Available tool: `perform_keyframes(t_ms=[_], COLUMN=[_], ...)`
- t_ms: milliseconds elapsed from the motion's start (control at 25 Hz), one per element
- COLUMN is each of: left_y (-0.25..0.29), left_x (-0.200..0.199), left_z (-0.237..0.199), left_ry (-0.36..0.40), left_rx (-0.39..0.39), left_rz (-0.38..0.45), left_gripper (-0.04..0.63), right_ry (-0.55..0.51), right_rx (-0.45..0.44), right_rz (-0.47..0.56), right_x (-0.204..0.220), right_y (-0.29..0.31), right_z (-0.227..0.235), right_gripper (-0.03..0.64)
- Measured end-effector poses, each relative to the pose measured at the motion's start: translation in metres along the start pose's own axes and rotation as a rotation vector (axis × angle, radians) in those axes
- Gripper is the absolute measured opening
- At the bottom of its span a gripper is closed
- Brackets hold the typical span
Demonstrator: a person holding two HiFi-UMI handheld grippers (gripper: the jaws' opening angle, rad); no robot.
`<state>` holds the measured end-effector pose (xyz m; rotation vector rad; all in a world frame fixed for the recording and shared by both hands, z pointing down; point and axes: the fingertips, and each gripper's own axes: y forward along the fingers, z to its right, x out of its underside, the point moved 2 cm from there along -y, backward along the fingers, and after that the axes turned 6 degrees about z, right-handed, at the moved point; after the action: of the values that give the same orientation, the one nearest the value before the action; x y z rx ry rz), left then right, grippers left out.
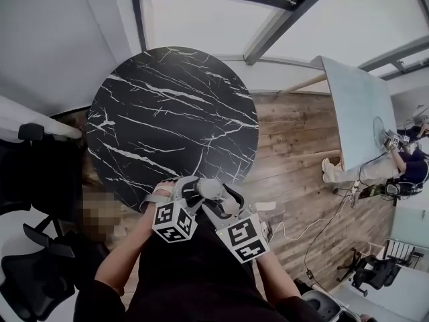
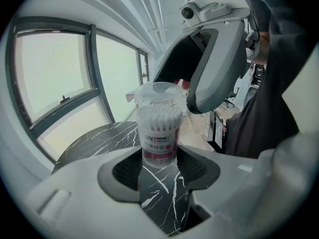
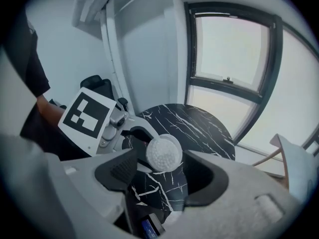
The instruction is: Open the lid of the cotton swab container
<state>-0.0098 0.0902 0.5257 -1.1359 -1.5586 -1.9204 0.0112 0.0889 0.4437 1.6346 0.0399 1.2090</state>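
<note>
Table (image 1: pixel 174 113) lies under container (image 2: pixel 158 133); right tool (image 3: pixel 158 176) gapes beside lid (image 3: pixel 163 153).

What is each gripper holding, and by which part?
The left gripper clamps the cotton swab container by its lower end. The right gripper holds nothing: its fingers stand open, clear of the lid.

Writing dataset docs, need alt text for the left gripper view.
A clear cotton swab container stands upright, gripped near its base between the two jaws of the left tool. A black marble table shows below and behind it. The right tool looms close at upper right, with large windows at left.
</note>
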Motion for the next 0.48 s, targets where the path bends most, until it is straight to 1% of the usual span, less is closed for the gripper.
perform_keyframes(t_ms=[160,240,480], left_y=[0.0028,0.0039,0.0061], left_x=[-0.0032,-0.0048,-0.0084], left_z=[0.0033,0.0051,0.0083], left_ry=[0.008,0.013,0.018], left_rx=[0.012,0.015,0.023], left_rz=[0.003,0.004,0.015], left_gripper=[0.227,0.227,0.227], right_ry=[-0.025,-0.037,-0.042], right_rx=[0.031,0.048,0.076], right_rz=[-0.007,-0.015,-0.021], right_x=[0.0024,0.0041,0.0084], right_y=[-0.0015,-0.0029,-0.0071], right_z=[0.0009,0.0022,0.0066], right_gripper=[0.229,0.210,0.192])
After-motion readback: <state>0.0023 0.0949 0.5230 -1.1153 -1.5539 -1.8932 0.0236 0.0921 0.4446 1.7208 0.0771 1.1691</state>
